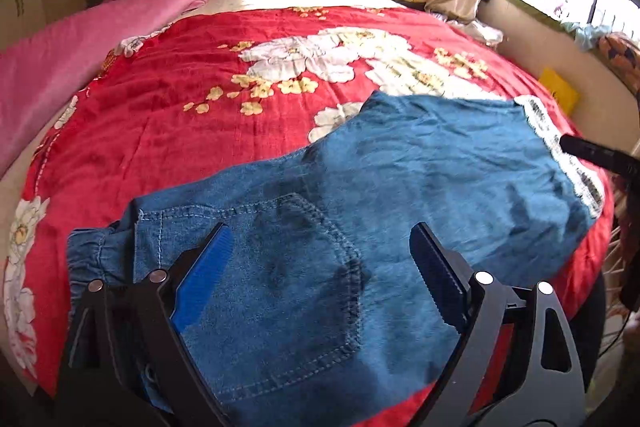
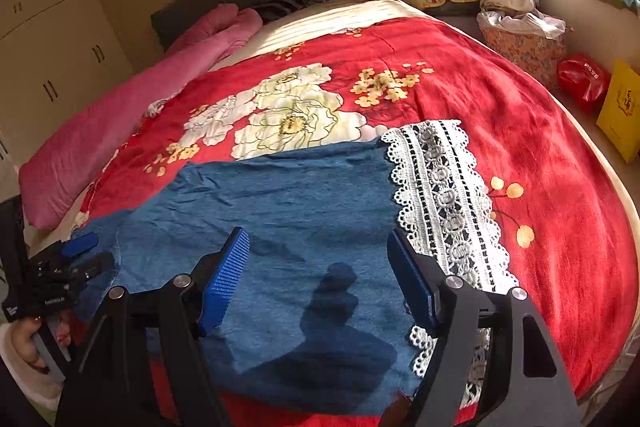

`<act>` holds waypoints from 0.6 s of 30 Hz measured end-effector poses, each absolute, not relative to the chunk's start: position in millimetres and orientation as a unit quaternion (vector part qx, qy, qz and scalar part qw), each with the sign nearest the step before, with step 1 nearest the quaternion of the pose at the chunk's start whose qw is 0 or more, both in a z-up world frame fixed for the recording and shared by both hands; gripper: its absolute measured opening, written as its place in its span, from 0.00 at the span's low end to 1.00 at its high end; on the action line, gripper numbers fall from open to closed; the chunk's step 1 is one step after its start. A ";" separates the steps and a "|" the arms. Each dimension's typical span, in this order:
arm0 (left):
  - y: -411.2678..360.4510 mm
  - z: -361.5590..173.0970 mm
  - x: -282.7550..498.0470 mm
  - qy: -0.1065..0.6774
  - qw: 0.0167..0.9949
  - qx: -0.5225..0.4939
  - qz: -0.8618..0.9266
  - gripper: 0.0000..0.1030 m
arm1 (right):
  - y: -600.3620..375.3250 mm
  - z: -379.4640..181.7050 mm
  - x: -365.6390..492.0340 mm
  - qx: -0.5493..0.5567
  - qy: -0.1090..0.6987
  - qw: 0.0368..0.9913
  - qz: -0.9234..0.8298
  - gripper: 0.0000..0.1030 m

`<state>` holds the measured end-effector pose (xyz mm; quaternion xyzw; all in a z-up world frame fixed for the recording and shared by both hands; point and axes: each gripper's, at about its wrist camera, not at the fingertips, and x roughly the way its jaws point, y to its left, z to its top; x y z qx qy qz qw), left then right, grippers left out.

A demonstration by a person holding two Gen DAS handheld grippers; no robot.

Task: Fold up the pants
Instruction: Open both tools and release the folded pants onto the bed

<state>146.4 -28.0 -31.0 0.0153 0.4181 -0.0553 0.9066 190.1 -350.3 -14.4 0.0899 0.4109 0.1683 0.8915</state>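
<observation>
Denim pants [image 1: 360, 211] lie flat on red floral bedspread [image 1: 180, 75], near bed's front edge, waistband to the left, lace cuff [image 2: 444, 195] to the right. Left gripper [image 1: 320, 259] hovers over back pocket [image 1: 288, 279] area, jaws wide apart, nothing held. Right gripper [image 2: 320, 267] over leg end by the lace, jaws wide too, empty. Pink quilt [image 1: 80, 39] along left side of bed.

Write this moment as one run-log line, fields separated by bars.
stage: pants flat on bedspread | left tongs: open, over pocket end | right tongs: open, near lace hem | holding: nothing
</observation>
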 end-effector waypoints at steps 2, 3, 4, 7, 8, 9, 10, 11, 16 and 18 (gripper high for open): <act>-24.2 -48.2 153.5 0.441 0.896 0.025 -0.040 0.82 | -356.0 -28.5 201.2 0.091 0.425 0.887 0.154 0.70; -21.7 -53.8 155.0 0.447 0.893 0.021 -0.041 0.82 | -358.9 -36.7 206.0 0.092 0.436 0.884 0.144 0.70; -21.4 -58.5 156.3 0.453 0.890 0.025 -0.043 0.82 | -361.1 -44.5 208.9 0.093 0.443 0.881 0.142 0.70; -21.2 -63.8 157.8 0.455 0.889 0.030 -0.045 0.83 | -359.1 -55.5 210.4 0.088 0.440 0.883 0.140 0.71; -18.8 -65.0 157.7 0.453 0.890 0.024 -0.049 0.83 | -355.7 -55.9 209.9 0.078 0.438 0.885 0.138 0.71; -16.0 -66.2 157.5 0.450 0.891 0.017 -0.054 0.84 | -352.6 -56.3 209.0 0.071 0.434 0.887 0.139 0.75; -14.2 -66.3 156.6 0.445 0.894 0.013 -0.058 0.84 | -350.7 -56.1 207.9 0.071 0.430 0.889 0.142 0.79; -13.0 -65.2 154.8 0.438 0.897 0.009 -0.059 0.84 | -350.0 -54.8 206.3 0.072 0.427 0.890 0.143 0.81; -26.7 -42.6 139.8 0.433 0.899 0.030 -0.063 0.84 | -374.1 -29.3 180.9 0.153 0.395 0.891 0.161 0.83; -31.4 -23.4 131.0 0.420 0.903 0.013 -0.089 0.85 | -384.5 -15.9 165.0 0.164 0.376 0.898 0.158 0.84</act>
